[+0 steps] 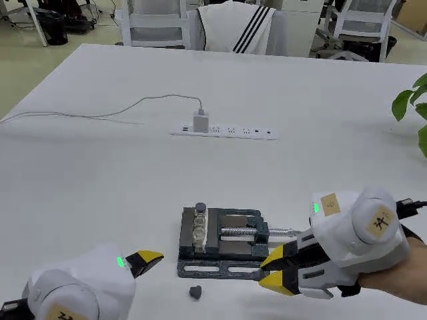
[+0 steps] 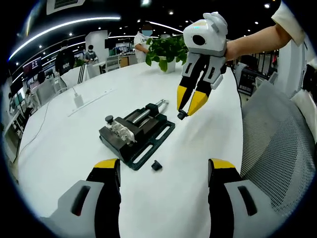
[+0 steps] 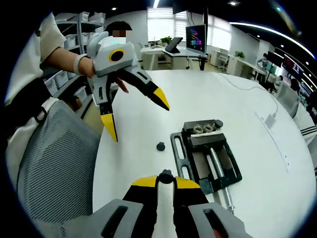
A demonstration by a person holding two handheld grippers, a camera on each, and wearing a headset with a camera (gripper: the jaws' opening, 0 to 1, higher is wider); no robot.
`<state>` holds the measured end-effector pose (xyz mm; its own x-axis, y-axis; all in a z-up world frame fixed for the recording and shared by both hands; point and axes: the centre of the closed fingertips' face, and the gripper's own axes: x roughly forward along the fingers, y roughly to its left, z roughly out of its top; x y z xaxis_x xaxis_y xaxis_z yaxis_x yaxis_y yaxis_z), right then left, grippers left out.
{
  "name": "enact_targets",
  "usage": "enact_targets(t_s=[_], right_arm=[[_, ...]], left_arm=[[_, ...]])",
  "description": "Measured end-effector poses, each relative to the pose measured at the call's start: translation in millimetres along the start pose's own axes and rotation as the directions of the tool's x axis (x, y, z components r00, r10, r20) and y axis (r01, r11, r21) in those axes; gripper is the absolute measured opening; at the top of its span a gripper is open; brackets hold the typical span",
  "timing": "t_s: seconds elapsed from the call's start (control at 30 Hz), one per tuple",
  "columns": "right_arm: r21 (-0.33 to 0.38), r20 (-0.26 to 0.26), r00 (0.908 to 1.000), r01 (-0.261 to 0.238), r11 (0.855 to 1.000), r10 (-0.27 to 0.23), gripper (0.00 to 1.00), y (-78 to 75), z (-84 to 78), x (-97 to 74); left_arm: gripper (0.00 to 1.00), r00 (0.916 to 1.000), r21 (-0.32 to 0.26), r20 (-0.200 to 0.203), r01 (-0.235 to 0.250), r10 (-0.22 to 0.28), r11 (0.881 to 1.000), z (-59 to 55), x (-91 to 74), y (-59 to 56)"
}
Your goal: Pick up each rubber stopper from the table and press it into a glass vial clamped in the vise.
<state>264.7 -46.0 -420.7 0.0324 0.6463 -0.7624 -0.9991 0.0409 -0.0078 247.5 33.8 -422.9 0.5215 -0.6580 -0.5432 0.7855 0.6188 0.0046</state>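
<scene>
A dark green vise (image 1: 230, 245) stands near the table's front edge, clamping a row of glass vials (image 1: 199, 230). The farthest vial carries a dark stopper (image 1: 200, 209). A loose rubber stopper (image 1: 195, 292) lies on the table just in front of the vise, also seen in the left gripper view (image 2: 156, 165). My right gripper (image 1: 269, 272) hovers over the vise's screw end, shut on a small dark stopper (image 3: 165, 174) at its tips. My left gripper (image 2: 163, 168) is open, low at the front left, with the loose stopper ahead between its fingers.
A white power strip (image 1: 223, 130) with a plugged charger (image 1: 201, 121) and its cable lies mid-table. A chair with a striped jacket (image 1: 233, 27) stands at the far edge. Plant leaves (image 1: 417, 107) reach in at right. A grey mesh chair (image 2: 277, 144) sits beside the table.
</scene>
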Motion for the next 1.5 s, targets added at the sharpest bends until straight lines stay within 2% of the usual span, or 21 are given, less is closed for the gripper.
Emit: enact_targets(t_s=[0.13,0.27,0.43,0.6,0.7,0.73,0.9,1.13,1.17,1.33,1.5], right_arm=[[-0.09,-0.058,0.998,-0.032,0.995,0.027,0.06,3.2,1.1,0.6],[-0.184,-0.133,0.9899,-0.073,0.98,0.049,0.06,5.4,0.9,0.4],[-0.228,-0.167,0.9828,-0.117,0.967,0.08,0.06,7.1,5.6,1.6],[-0.257,-0.193,0.974,-0.167,0.952,0.118,0.06,10.3,14.5,1.4],[-0.276,-0.222,0.965,-0.2,0.94,0.14,0.06,12.8,16.7,2.3],[-0.279,-0.235,0.9591,-0.222,0.934,0.157,0.06,15.3,16.7,2.6],[-0.289,-0.267,0.9455,-0.263,0.92,0.186,0.06,18.8,20.3,4.5],[-0.303,-0.282,0.9365,-0.293,0.907,0.209,0.06,23.7,26.9,7.9],[-0.304,-0.291,0.9315,-0.307,0.902,0.219,0.06,25.9,26.3,8.1],[-0.306,-0.307,0.9217,-0.331,0.893,0.237,0.06,30.2,24.5,8.9],[-0.312,-0.31,0.9201,-0.336,0.889,0.239,0.06,31.9,25.3,8.8]], left_arm=[[0.63,0.9998,0.011,0.009,0.015,-0.015,1.0,5.4,5.0,-3.4],[0.59,0.9995,0.027,0.014,0.026,-0.026,0.999,10.6,11.5,-6.4],[0.53,0.9986,0.053,0.022,0.046,-0.047,0.998,18.0,18.9,-11.3],[0.45,0.9972,0.09,0.025,0.069,-0.071,0.994,24.3,25.5,-17.7],[0.42,0.996,0.109,0.024,0.083,-0.086,0.991,26.7,28.6,-22.1],[0.41,0.9956,0.122,0.021,0.088,-0.092,0.989,27.2,29.6,-23.8],[0.3,0.9925,0.142,0.027,0.114,-0.119,0.983,30.6,32.1,-30.5],[0.18,0.9894,0.158,0.031,0.136,-0.142,0.978,33.9,34.7,-36.4],[0.17,0.9889,0.161,0.032,0.138,-0.145,0.977,34.8,35.0,-37.0],[0.12,0.9877,0.163,0.029,0.147,-0.154,0.976,34.7,35.5,-38.4],[0.06,0.9849,0.162,0.022,0.166,-0.172,0.973,33.8,35.5,-41.6]])
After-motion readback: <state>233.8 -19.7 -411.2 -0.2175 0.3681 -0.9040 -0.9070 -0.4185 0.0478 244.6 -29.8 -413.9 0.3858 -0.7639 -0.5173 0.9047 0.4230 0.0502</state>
